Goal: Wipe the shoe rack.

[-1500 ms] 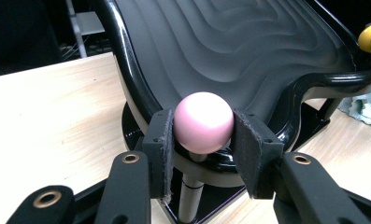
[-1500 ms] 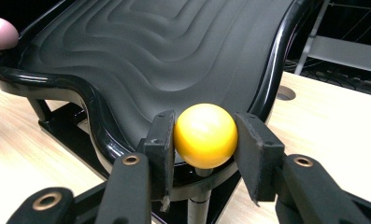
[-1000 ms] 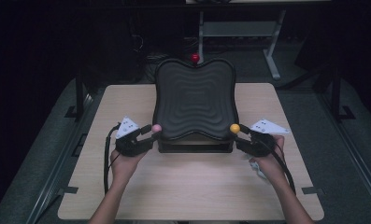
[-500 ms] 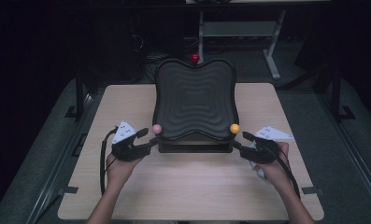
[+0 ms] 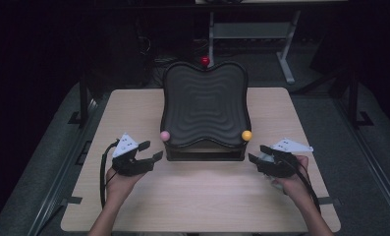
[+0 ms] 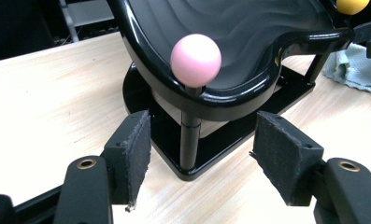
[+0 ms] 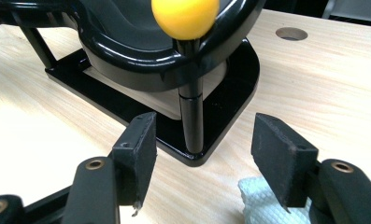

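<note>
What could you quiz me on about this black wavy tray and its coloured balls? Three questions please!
1. True or false: the left gripper is squeezing the pink ball.
2. Which ball stands at the tray's far edge: A red, B pink, C yellow?
3. Fill in: in the right gripper view, the yellow ball sits on top of a thin black ____.

Key: 1 false, its jaws have just been opening and stand apart from the ball with nothing between them; 2 A; 3 post.
</note>
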`<act>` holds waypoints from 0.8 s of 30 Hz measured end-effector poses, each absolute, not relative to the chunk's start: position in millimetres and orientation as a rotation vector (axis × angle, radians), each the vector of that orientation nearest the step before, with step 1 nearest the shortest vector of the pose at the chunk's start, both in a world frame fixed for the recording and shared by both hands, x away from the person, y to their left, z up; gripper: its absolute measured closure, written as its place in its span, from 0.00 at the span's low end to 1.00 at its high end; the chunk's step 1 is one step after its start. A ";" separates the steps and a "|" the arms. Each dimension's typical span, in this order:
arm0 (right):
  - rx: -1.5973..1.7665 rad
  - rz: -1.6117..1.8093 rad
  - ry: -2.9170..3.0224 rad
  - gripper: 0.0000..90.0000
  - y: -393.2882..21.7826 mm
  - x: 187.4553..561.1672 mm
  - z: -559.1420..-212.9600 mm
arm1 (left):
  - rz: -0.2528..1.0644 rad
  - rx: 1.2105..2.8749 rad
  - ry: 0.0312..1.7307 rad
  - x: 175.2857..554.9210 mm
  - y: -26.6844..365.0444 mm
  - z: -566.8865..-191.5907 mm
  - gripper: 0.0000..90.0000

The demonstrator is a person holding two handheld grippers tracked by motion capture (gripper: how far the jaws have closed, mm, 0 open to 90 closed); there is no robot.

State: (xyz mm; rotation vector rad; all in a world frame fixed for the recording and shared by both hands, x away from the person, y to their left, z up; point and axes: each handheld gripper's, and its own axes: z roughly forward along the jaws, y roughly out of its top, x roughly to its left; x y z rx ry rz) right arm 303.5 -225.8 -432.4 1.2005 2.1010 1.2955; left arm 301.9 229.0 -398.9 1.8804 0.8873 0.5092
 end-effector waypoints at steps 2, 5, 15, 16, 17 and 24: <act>1.204 1.292 2.101 0.44 -227.2 302.2 -432.7 | 0.509 1.890 0.885 300.4 230.3 -399.6 0.40; 1.210 1.286 2.105 0.43 -230.2 300.2 -433.7 | 0.506 1.895 0.886 298.0 233.2 -400.9 0.39; 1.241 1.278 2.105 0.42 -241.3 292.0 -441.7 | 0.504 1.897 0.900 289.3 243.8 -405.3 0.34; 1.242 1.279 2.106 0.42 -242.5 291.0 -443.0 | 0.504 1.896 0.903 288.3 244.8 -405.5 0.34; 1.244 1.279 2.108 0.42 -243.1 290.1 -443.9 | 0.506 1.899 0.903 287.9 245.8 -405.5 0.34; 1.241 1.281 2.113 0.40 -246.7 285.1 -445.1 | 0.507 1.897 0.913 281.6 251.7 -408.4 0.32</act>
